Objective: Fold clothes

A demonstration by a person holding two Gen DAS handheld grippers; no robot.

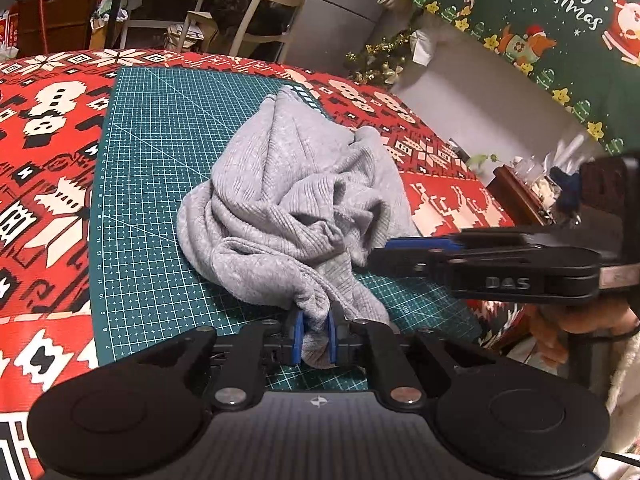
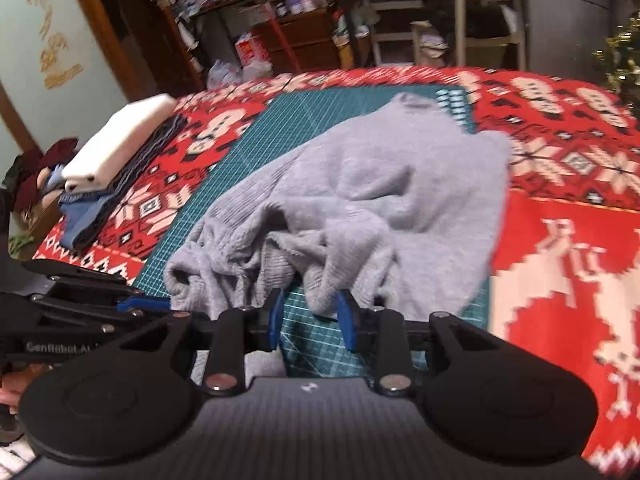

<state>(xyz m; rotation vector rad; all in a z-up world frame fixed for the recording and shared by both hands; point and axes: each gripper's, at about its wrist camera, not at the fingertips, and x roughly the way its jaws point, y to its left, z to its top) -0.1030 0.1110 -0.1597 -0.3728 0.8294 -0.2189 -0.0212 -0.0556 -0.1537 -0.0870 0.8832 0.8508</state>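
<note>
The crumpled grey ribbed knit garment [image 1: 292,208] lies bunched on the green gridded cutting mat [image 1: 160,168], which covers the counter with the red patterned Christmas cloth [image 1: 48,152]; its far part reaches the mat's far right corner. The left gripper [image 1: 314,338] has its blue fingers [image 1: 298,336] clenched on a fold of the garment at the mat's near edge. The right gripper [image 2: 310,320] has its fingers [image 2: 346,320] released and apart, with a hanging fold just touching the right one and bare mat between them. The likely risk is that the right gripper closes on a thick bundle of several layers instead of one edge, so the garment stays twisted when it is spread. The right wrist view is blurred, so a fast approach could also miss the fold. A pull by the left gripper alone may drag the whole heap toward the near edge of the counter
</note>
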